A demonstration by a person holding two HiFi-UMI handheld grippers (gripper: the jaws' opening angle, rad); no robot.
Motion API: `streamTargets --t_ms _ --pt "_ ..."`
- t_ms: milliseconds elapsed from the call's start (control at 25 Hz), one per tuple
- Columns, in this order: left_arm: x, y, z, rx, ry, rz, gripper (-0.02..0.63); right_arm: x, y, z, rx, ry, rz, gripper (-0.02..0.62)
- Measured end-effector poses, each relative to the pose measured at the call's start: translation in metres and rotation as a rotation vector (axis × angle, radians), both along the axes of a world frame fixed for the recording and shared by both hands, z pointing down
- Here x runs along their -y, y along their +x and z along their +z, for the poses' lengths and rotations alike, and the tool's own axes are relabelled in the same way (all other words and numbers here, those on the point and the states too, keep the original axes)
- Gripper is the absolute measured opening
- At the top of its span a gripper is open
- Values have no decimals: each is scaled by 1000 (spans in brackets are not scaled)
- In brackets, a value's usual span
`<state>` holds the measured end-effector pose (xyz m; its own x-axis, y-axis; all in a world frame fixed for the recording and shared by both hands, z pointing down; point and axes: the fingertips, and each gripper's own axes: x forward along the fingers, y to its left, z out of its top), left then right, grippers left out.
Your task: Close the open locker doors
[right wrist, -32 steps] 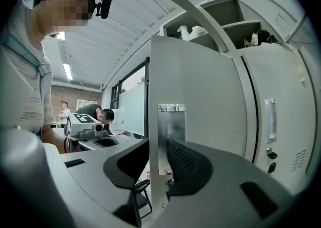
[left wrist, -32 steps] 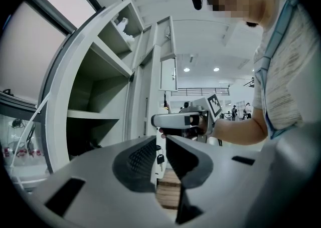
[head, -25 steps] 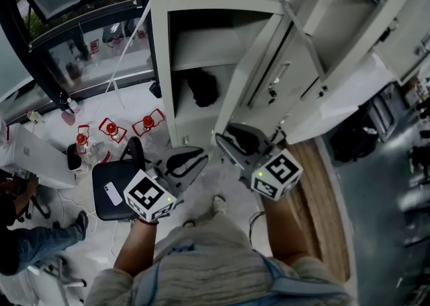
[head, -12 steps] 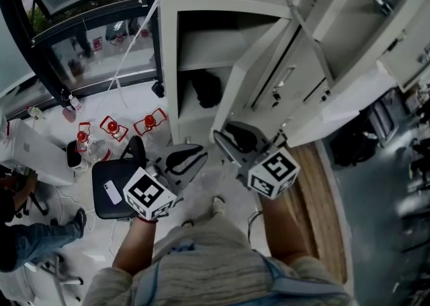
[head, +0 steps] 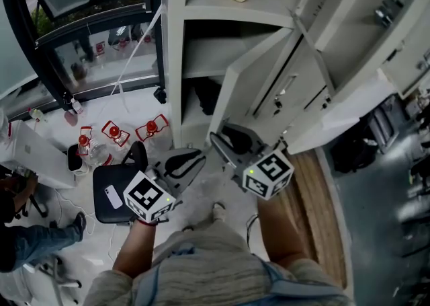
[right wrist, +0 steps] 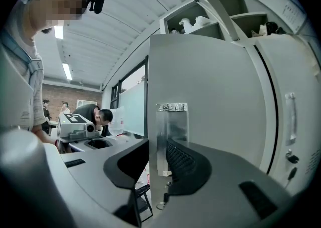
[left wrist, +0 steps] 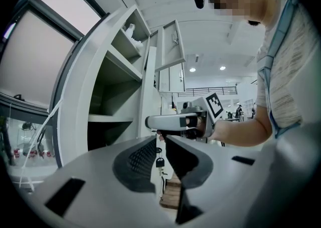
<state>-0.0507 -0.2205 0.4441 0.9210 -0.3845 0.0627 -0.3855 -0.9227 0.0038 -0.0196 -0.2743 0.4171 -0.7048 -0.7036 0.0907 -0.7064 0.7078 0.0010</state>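
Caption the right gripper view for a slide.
Right tool, jaws apart, faces the edge of the open locker door.

Left claw (head: 193, 159) and right claw (head: 220, 140), jaws apart.

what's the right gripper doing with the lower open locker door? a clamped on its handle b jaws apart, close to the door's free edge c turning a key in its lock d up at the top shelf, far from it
b: the right gripper has its jaws apart with nothing gripped, and the free edge of the open locker door stands just ahead, in line with the gap.
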Motion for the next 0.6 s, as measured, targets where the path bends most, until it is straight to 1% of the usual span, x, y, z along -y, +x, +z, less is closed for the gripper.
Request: streamTargets --t_ms 400,600 --pt "18 -14 -6 -3 9 -44 41 21 -16 1 10 6 10 104" --pt "25 -17 -6 -4 22 -44 40 32 -21 5 17 -3 31 104"
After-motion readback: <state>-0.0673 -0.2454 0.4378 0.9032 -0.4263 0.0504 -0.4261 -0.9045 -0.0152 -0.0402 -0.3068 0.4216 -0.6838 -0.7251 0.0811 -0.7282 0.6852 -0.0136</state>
